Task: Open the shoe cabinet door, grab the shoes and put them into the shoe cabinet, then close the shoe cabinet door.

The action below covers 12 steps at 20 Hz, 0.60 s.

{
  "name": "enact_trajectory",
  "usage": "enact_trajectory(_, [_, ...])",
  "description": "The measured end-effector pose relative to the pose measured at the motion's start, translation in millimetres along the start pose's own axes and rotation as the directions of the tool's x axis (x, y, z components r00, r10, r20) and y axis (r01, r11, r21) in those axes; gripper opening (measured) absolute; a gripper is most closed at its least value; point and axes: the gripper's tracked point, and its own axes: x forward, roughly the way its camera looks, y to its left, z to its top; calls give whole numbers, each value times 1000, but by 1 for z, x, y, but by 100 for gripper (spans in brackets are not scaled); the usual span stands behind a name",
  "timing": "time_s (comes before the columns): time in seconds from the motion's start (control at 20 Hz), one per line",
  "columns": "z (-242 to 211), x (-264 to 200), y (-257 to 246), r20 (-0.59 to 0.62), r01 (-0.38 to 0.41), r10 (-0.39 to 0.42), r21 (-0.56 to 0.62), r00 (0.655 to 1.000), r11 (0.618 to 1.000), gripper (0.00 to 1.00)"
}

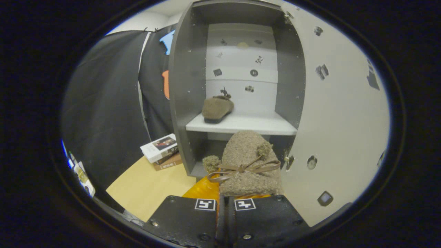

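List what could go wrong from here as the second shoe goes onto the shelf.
1. The gripper is shut on the held shoe at its rear only; the long toe sticks out ahead and could catch the shelf edge.
2. The first shoe sits on the shelf's left; a leftward approach could knock it.
3. The open door stands close on the right and could get bumped.

A recording booth: black cloth wall (103, 103) behind a shoe cabinet (186, 86).
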Motion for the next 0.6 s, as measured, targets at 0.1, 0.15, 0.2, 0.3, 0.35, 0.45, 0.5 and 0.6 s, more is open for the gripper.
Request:
enact_trajectory(0.1, [29,5,-7,41,11,-11,-9,999,1000,7])
enact_trajectory(0.15, [44,8,-9,66,16,-14,-27,998,1000,7])
enact_trajectory(0.2, [58,13,-12,84,26,-22,-43,996,999,7])
enact_trajectory(0.3, [89,22,-15,120,28,-22,-48,993,998,7])
enact_trajectory(0.35, [104,29,-16,136,27,-20,-46,991,999,7])
enact_trajectory(0.45, [131,45,-17,160,23,-15,-47,987,999,7])
enact_trajectory(0.5, [143,54,-18,174,24,-14,-53,985,998,7])
enact_trajectory(0.6, [168,72,-17,199,28,-12,-75,980,997,7])
